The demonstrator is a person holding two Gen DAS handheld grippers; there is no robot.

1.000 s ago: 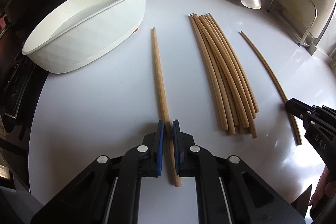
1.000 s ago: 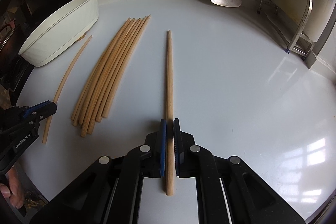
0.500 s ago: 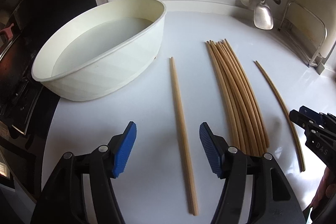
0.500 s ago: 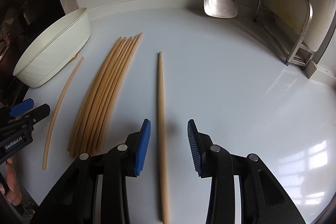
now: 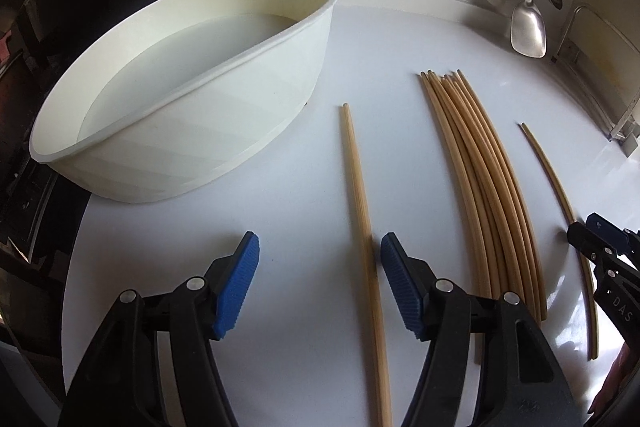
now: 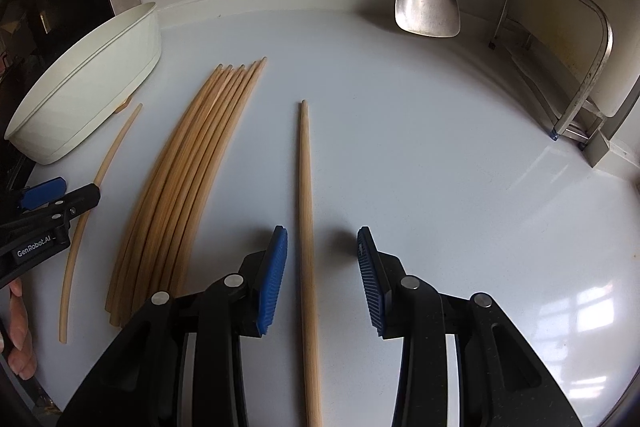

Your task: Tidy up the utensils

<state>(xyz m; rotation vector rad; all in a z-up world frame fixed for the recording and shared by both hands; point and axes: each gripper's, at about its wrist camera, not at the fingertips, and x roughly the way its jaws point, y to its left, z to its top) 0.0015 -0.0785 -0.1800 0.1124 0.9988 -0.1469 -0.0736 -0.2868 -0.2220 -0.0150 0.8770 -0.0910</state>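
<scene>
Far left on the white surface [image 5: 240, 227] sits an empty cream oval basin [image 5: 224, 131]. Beside it, the left gripper [image 5: 320, 283] has its jaws spread open after just parting; a single chopstick [image 5: 362, 227] lies flat between them, nearer the right pad, untouched. Next comes the bundle of chopsticks [image 5: 484, 179], lying parallel. Further right a second lone chopstick [image 6: 306, 227] rests between the right gripper [image 6: 322, 279] jaws, also freshly opened and gripping nothing. "GenRobot.AI" reads on the left gripper's side in the right wrist view; "DAS" shows on the right one.
</scene>
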